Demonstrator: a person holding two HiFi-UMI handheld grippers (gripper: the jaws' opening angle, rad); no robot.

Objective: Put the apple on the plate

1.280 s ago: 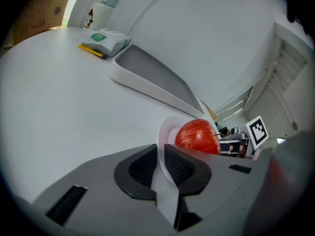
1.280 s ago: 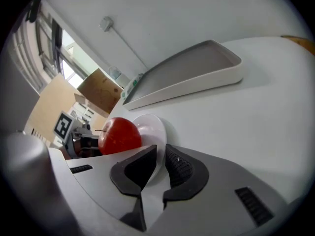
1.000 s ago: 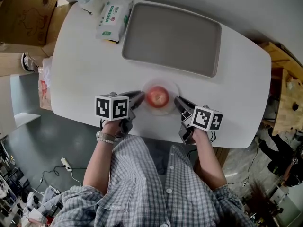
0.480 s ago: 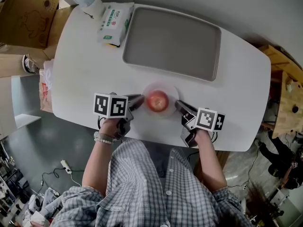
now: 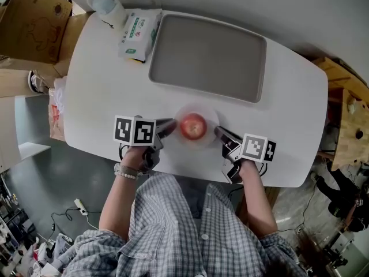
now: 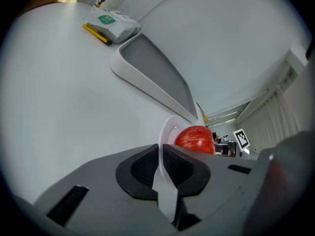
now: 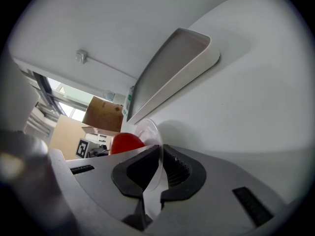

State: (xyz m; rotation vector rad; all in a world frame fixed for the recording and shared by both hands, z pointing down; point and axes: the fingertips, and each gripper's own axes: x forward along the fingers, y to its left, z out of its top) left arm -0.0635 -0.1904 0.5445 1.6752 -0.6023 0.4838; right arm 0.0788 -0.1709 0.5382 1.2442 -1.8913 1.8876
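The round red apple (image 5: 193,126) is sitting on the thin translucent plastic plate (image 5: 210,113), midway between the two pairs of jaws. The left gripper (image 5: 170,124) is pinching the plate's rim, jaws closed on it. The right gripper (image 5: 219,133) is clamping the opposite rim likewise. Beyond the jaws, a grey rectangular tray (image 5: 207,51) is lying on the white table (image 5: 98,85).
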